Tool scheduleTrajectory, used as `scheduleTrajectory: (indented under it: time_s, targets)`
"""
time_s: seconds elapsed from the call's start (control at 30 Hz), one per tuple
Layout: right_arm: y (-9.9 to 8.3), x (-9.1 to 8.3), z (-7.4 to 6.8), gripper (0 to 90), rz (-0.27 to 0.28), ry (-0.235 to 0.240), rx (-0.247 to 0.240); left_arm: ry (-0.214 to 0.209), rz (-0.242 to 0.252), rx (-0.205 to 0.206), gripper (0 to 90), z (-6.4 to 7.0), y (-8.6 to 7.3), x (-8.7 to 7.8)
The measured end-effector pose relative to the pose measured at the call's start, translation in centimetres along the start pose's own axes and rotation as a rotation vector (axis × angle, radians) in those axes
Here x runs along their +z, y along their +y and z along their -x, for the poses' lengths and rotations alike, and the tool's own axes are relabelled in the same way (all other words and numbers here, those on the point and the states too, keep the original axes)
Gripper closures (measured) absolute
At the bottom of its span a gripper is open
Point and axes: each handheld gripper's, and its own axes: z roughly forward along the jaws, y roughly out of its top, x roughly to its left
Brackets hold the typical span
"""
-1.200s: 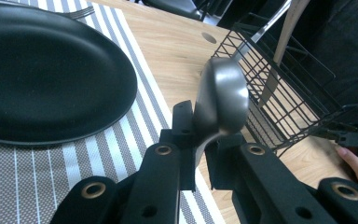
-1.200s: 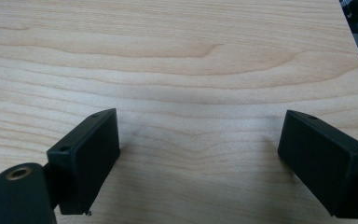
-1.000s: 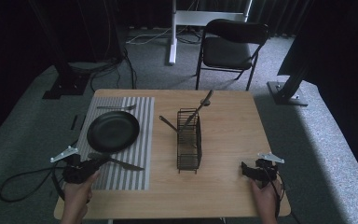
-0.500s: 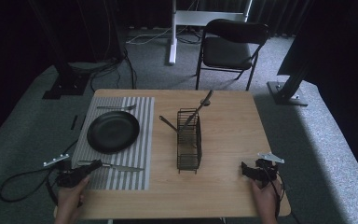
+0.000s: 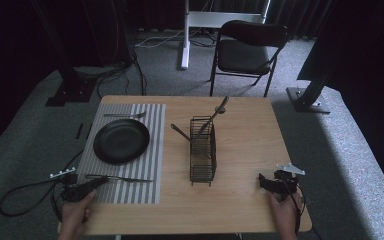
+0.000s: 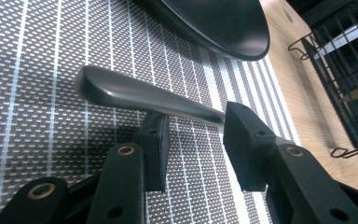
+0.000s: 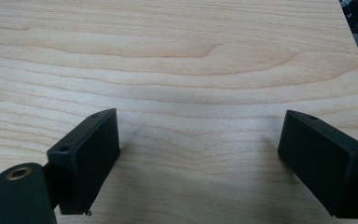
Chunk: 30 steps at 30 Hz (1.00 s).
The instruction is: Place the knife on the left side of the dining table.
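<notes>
The wooden desk (image 5: 250, 145) carries a grey striped placemat (image 5: 145, 165) along its left side, running from the far edge almost to the near edge. A folding chair (image 5: 245, 50) stands on the carpet beyond the far edge.

On the placemat, toward the far left corner, sits a black plate (image 5: 121, 141); in the left gripper view just its rim is seen, cut off by the top of the frame. Near the middle of the desk stands a black wire caddy (image 5: 203, 150) with utensils leaning out of it toward the far edge; their ends are too small to make out. A fork (image 5: 125, 115) lies on the placemat between the plate and the far edge.

A dark table knife (image 5: 125, 178) lies on the placemat between the plate and the near edge. In the left gripper view its handle end (image 6: 121, 91) lies flat on the weave, and the rest is hidden behind the jaws.

The left tongs (image 5: 91, 184), at the near left corner, are spread a little, with the knife just past their tips and not pinched. The right tongs (image 5: 264, 181) rest by the near right corner, spread wide over bare wood. Both hands are cut off by the bottom of the high view.
</notes>
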Motion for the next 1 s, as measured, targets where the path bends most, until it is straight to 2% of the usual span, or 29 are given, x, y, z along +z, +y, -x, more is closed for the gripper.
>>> scheduleTrajectory:
  time_s: [0.03,0.17,0.23,0.37,0.4,0.5,0.57,0.63,0.73,0.77,0.8,0.83,1.0]
  targets:
    - [0.0,0.0,0.0,11.6,0.0,0.0,0.0,0.012,-0.008,0.02,61.3,0.2,0.0,0.0]
    - [0.0,0.0,0.0,11.6,0.0,0.0,0.0,0.059,-0.036,0.027,60.2,0.8,0.2,-0.3]
    - [0.0,0.0,0.0,11.7,0.0,0.0,0.0,0.091,-0.054,0.046,55.1,1.1,0.4,-0.4]
    - [0.0,0.0,0.0,11.7,0.0,0.0,0.001,0.097,-0.07,0.054,53.1,1.6,0.2,-0.5]
    - [0.0,0.0,0.0,11.8,0.0,0.0,0.001,0.116,-0.074,0.092,52.0,1.9,0.0,-0.6]
    - [0.0,0.0,0.0,11.8,0.0,0.0,0.001,0.159,-0.064,0.161,49.1,2.5,-0.7,-0.7]
    - [0.0,0.0,0.0,11.8,0.0,0.0,0.001,0.175,-0.06,0.185,47.3,3.0,-1.2,-0.8]
    - [0.0,0.0,0.0,11.8,0.0,0.0,0.001,0.138,-0.023,0.201,46.8,3.5,-1.8,-0.9]
    - [0.0,0.0,0.0,11.8,0.0,0.0,0.001,0.114,0.005,0.263,46.8,5.1,-2.8,-0.5]
    - [0.0,0.0,0.0,11.8,0.0,0.0,0.001,0.114,0.005,0.263,46.8,5.1,-2.8,-0.5]
    - [0.0,0.0,0.0,11.8,0.0,0.0,0.001,0.106,-0.007,0.304,46.7,6.2,-3.4,0.0]
    - [0.0,0.0,0.0,11.7,0.0,0.0,0.001,0.091,-0.013,0.31,46.7,6.7,-3.6,0.3]
    - [0.0,0.0,0.0,11.7,0.0,0.0,0.001,0.111,-0.048,0.36,46.7,8.2,-4.2,1.9]
